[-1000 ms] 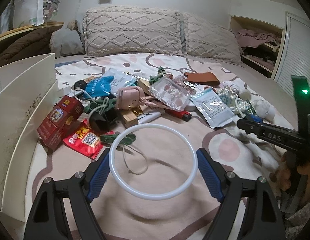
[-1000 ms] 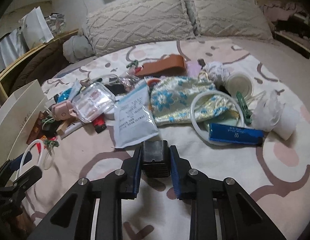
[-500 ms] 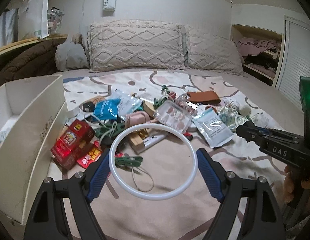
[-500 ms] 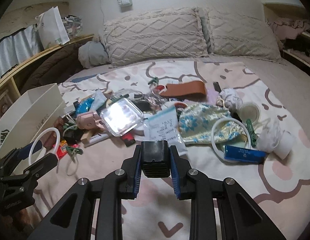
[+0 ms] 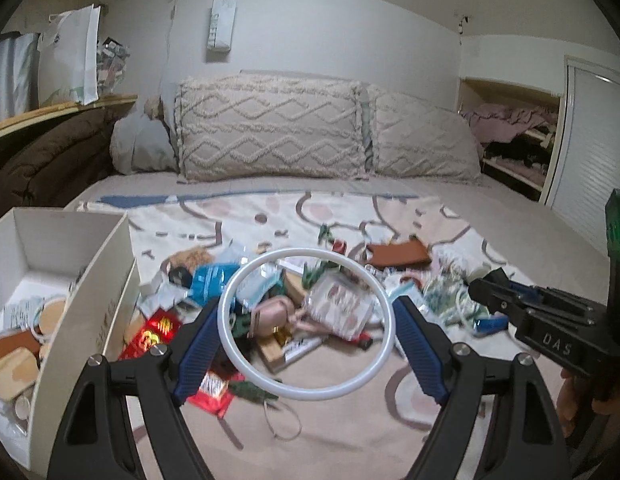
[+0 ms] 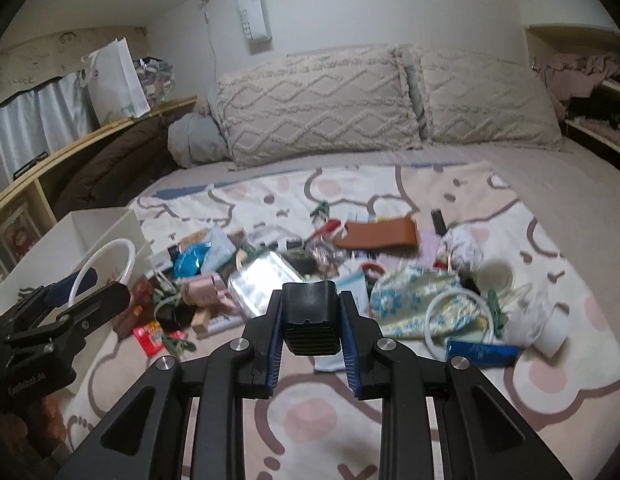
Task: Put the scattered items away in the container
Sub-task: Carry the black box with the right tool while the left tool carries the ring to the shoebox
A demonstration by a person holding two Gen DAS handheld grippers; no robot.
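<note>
My left gripper is shut on a white plastic ring and holds it in the air above the bed. The ring also shows in the right wrist view, close to the box. My right gripper is shut on a small black block, raised over the bedspread. The white cardboard box stands at the left with several items inside; it also shows in the right wrist view. A pile of scattered items lies on the bedspread ahead of both grippers.
The pile holds a pink case, a clear plastic box, a brown wallet, a floral pouch, another white ring, a blue box and red packets. Pillows line the headboard.
Both grippers have risen and tilted up with their loads. The pile looks lower and farther, and the inside of the white box has come into view at the left.
</note>
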